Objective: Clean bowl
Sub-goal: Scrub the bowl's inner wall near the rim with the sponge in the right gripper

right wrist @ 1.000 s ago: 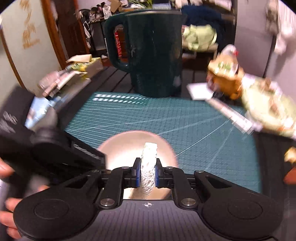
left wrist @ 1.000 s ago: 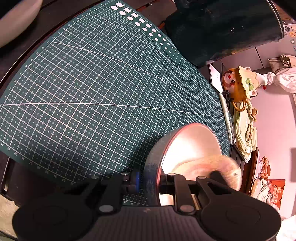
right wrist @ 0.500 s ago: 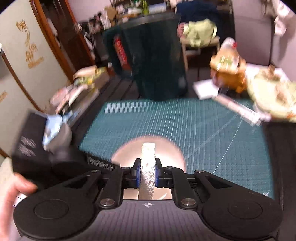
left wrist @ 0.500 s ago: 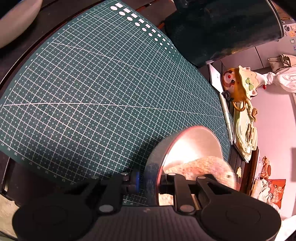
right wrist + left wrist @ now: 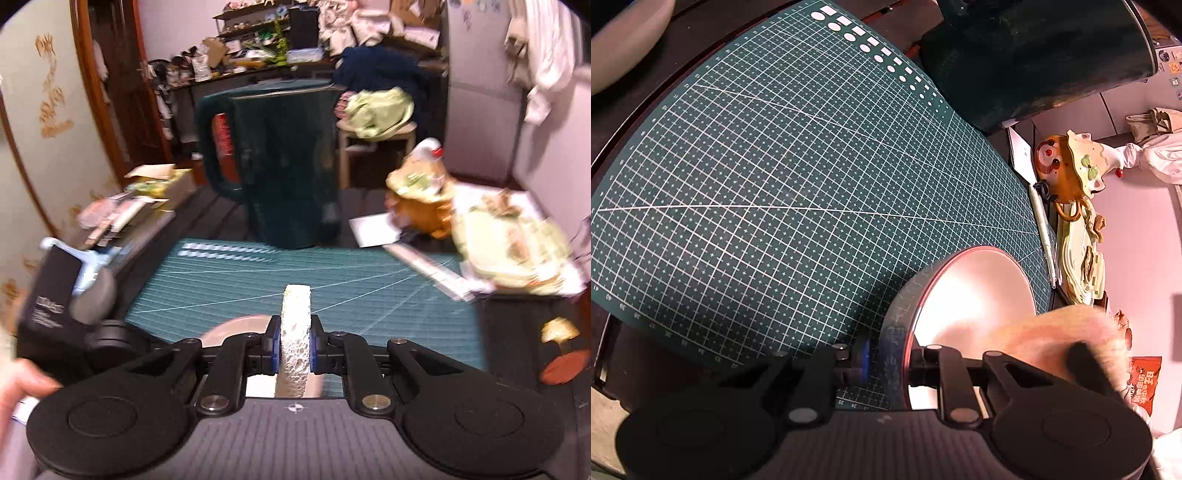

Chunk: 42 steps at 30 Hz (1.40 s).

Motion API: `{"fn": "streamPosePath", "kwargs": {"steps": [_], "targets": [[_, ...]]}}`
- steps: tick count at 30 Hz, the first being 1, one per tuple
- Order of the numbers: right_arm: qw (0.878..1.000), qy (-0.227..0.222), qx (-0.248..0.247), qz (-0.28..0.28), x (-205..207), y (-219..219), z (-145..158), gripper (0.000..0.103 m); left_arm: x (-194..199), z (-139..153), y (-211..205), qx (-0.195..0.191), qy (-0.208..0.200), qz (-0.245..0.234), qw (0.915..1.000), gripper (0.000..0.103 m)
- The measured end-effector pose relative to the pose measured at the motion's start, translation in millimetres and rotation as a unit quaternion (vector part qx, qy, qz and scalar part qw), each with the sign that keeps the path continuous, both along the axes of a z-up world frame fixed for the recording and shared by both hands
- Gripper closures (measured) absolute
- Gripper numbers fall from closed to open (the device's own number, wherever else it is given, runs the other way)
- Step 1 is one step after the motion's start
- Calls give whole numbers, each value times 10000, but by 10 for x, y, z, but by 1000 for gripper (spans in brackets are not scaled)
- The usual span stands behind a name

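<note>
Left wrist view: the green cutting mat [image 5: 783, 192] fills most of the table and serves as the work surface. At its far right edge a big dark jug [image 5: 1034, 55] stands clear of the working area, and a toy figure [image 5: 1067, 166] lies off the mat to the right.

The bowl [image 5: 975, 295] sits at the mat's near right corner, tipped up so its pale inside faces right, toward the other tool. The left gripper [image 5: 886, 363] is clamped on the bowl's rim, one finger against the outer wall and one inside. My reading is that this grip braces the bowl and presents its inner surface for wiping. The inside looks smooth and shiny, but whether it is clean cannot be told from here.

A blurred pale mass at the bowl's near right is the sponge [image 5: 1067, 328], at or just over the rim.

In the right wrist view, the right gripper [image 5: 294, 349] squeezes the sponge [image 5: 295, 332] edge-on between its fingers, so a narrow end sticks forward to reach into the bowl [image 5: 236, 326], whose rim shows just below and left of it. The background is smeared, which suggests a quick wiping stroke. A hand [image 5: 22, 384] shows at the near left.
</note>
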State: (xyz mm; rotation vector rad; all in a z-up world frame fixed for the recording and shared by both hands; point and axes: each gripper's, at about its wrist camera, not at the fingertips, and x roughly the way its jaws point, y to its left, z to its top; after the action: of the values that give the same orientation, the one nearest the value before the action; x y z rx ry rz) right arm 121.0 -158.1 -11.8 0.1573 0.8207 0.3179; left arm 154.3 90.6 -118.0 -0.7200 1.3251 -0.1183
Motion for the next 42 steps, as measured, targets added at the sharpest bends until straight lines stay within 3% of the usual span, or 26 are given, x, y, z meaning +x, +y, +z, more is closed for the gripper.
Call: {"fn": "streamPosePath", "kwargs": {"steps": [2,4,8,11,19,21,39,42], "targets": [[9993,307,186,87,32,51,-137,90,7,8,-12,-9,9,10,10000,85],[9990,424,-95,71,54,127,-263,90,13,20,-27,-19,17,20,10000,85],[9971,50,-752,-37,-1,168,-200,90,11,10,-17,-12,13,12,10000,85],[9972,-175,-697,-202,-29,71,-48,90,7,27,-46,18,-1,-3,10000,85],[9996,225,69,180,1,47,-78,90,33,51,-13,1,1,-3,10000,85],[9991,274,-222,251,3,153,-181,90,38,88,-67,-8,5,3,10000,85],[9994,218,-173,204,18,112,-179,90,42,291,-206,-8,6,-2,10000,85],[9972,60,-717,183,3,193,-227,90,39,168,-186,-21,12,6,10000,85]]}}
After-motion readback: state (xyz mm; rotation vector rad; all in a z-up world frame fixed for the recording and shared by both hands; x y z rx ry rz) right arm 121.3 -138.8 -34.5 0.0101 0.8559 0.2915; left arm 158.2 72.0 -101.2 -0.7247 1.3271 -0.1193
